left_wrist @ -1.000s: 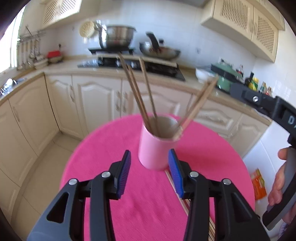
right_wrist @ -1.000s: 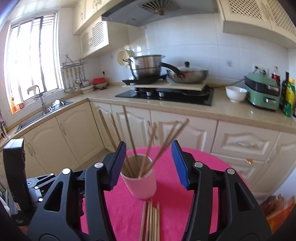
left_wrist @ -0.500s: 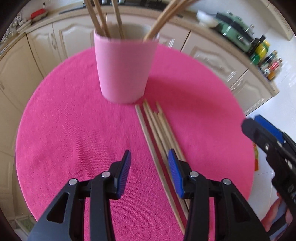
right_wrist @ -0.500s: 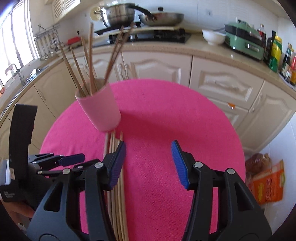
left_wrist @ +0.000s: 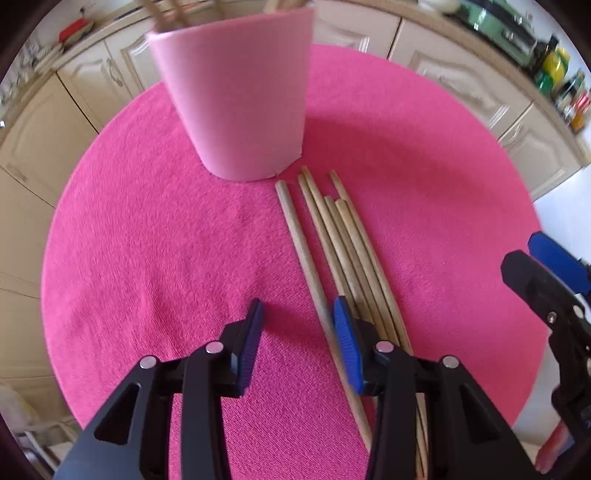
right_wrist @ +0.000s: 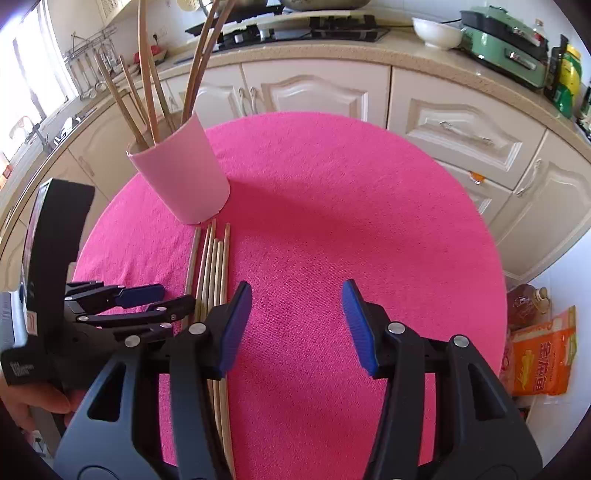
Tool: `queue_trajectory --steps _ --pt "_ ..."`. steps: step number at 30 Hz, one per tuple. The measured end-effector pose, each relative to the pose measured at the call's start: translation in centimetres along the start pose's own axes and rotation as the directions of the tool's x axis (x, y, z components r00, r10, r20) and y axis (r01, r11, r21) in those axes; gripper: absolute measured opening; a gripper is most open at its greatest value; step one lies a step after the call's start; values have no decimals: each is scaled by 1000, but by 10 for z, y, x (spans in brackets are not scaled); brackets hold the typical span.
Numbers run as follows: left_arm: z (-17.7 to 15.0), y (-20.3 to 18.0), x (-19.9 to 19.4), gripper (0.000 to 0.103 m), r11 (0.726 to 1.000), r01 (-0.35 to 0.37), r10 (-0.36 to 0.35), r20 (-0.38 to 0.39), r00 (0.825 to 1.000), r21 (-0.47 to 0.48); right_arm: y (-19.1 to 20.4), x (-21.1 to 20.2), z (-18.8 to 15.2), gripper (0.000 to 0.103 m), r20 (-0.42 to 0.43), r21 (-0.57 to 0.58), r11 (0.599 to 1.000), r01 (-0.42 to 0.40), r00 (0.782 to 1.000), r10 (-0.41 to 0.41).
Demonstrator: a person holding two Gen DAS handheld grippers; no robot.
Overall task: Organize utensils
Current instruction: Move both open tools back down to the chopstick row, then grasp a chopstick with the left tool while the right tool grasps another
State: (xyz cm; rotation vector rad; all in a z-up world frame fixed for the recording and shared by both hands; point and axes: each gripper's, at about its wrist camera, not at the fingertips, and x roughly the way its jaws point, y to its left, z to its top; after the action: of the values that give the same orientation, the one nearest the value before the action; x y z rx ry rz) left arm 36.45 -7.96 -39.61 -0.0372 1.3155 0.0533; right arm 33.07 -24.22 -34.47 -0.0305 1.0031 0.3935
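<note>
A pink cup (left_wrist: 236,103) (right_wrist: 184,177) stands at the far side of the round pink table (left_wrist: 147,258) (right_wrist: 369,203), with several wooden chopsticks (right_wrist: 147,92) upright in it. Several more chopsticks (left_wrist: 332,240) (right_wrist: 214,266) lie side by side in front of the cup. My left gripper (left_wrist: 297,317) (right_wrist: 162,299) points steeply down over their near part. Its jaws are closing, and the leftmost chopstick runs between them, close to the right pad, not pinched. My right gripper (right_wrist: 295,295) (left_wrist: 546,273) hovers open over bare cloth, to the right of the lying chopsticks.
Cream cabinets (right_wrist: 314,88) and a counter curve round behind the table. On the counter are a stove, a white bowl (right_wrist: 436,31), a green appliance (right_wrist: 506,44) and bottles. An orange bag (right_wrist: 543,358) lies on the floor at the right.
Both grippers have dropped and tipped down toward the table, so the cup now sits high in both views. The left gripper has closed in on the lying chopsticks and its jaws have narrowed slightly.
</note>
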Motion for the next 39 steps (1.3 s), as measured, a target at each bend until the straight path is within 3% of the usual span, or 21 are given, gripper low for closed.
queue_trajectory --steps 1,3,6,9,13,19,30,33,36,39 --pt "3 -5 1 37 1000 -17 17 -1 1000 16 2 5 1 51 -26 -9 1000 -13 1000 12" --pt "6 -8 0 16 1000 -12 12 -2 1000 20 4 12 3 51 -61 -23 999 -27 998 26" --pt "8 -3 -1 8 1000 14 -14 -10 1000 -1 9 24 4 49 -122 -34 998 -60 991 56" --pt "8 13 -3 8 996 74 -76 -21 997 -50 17 33 7 34 -179 -56 994 -93 980 81" --pt "4 29 -8 7 983 148 -149 -7 989 -111 31 45 9 30 -246 -87 987 -135 963 110" --pt "-2 45 -6 7 975 162 -168 -27 985 -150 45 62 8 21 -327 -122 986 -115 943 70" --pt "-6 65 -7 7 966 197 -203 -21 979 -166 74 77 18 20 -424 -191 978 -86 905 -4" --pt "-6 67 -10 7 965 210 -215 -18 976 -160 80 81 19 14 -421 -217 975 -46 906 -51" --pt "-10 73 -15 7 963 223 -227 -11 974 -151 70 83 21 12 -428 -137 988 -68 904 3" --pt "-12 77 -18 7 961 237 -240 -7 971 -146 50 83 24 12 -435 -5 992 -129 893 114"
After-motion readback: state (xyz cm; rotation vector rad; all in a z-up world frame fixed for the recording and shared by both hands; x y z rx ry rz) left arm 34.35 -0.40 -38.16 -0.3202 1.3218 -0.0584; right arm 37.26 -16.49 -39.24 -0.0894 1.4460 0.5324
